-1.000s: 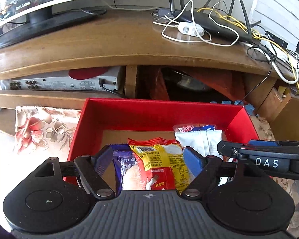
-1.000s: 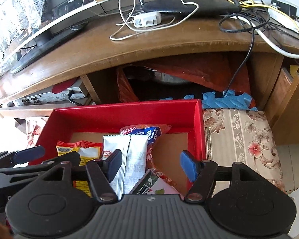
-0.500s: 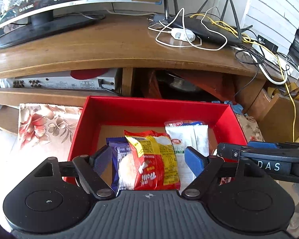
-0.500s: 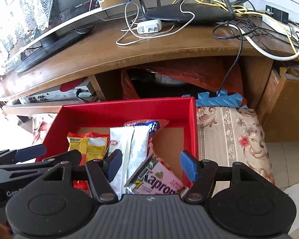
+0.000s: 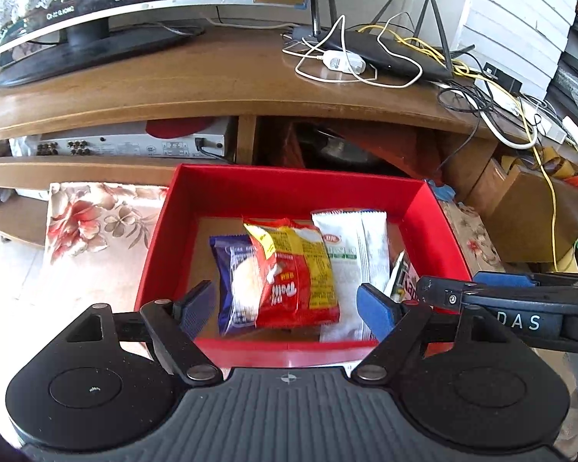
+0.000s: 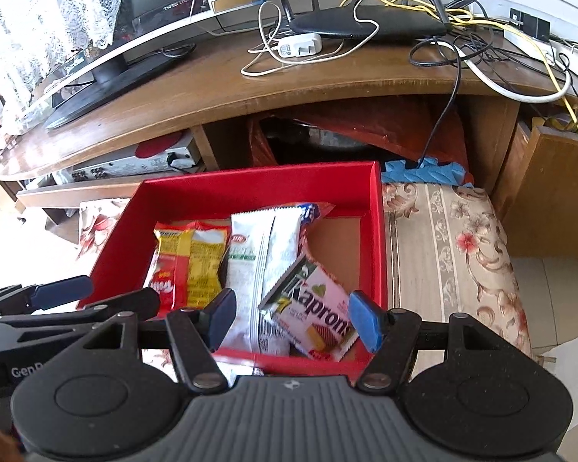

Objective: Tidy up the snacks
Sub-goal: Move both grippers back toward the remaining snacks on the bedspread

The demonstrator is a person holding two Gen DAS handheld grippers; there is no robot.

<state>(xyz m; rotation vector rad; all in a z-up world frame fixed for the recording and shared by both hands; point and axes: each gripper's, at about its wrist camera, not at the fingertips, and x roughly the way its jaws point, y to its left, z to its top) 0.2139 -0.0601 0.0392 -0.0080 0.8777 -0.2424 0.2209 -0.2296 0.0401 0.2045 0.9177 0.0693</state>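
Observation:
A red box (image 5: pixel 289 183) (image 6: pixel 250 183) sits on the floor before a wooden TV stand. Inside lie a blue packet (image 5: pixel 233 281), a red-and-yellow packet (image 5: pixel 293 273) (image 6: pixel 185 265), a white packet (image 5: pixel 350 254) (image 6: pixel 266 254) and a pink wafer packet (image 6: pixel 312 308). A blue-and-red packet (image 6: pixel 312 210) peeks out from under the white one. My left gripper (image 5: pixel 285 308) hovers open above the box's near edge, holding nothing. My right gripper (image 6: pixel 293 319) is open over the wafer packet and does not touch it. The two grippers are side by side.
The curved wooden stand (image 5: pixel 212 88) carries a TV (image 5: pixel 96 11), a router (image 5: pixel 385 54) and tangled cables (image 6: pixel 481 57). A silver receiver (image 5: pixel 135 146) sits on its shelf. Floral cloth (image 6: pixel 451 238) lies right of the box, and more floral cloth (image 5: pixel 92 223) to its left.
Both grippers have drawn back and up from the box, so more of it shows. The wafer packet has come fully into the right view. The snacks have not moved.

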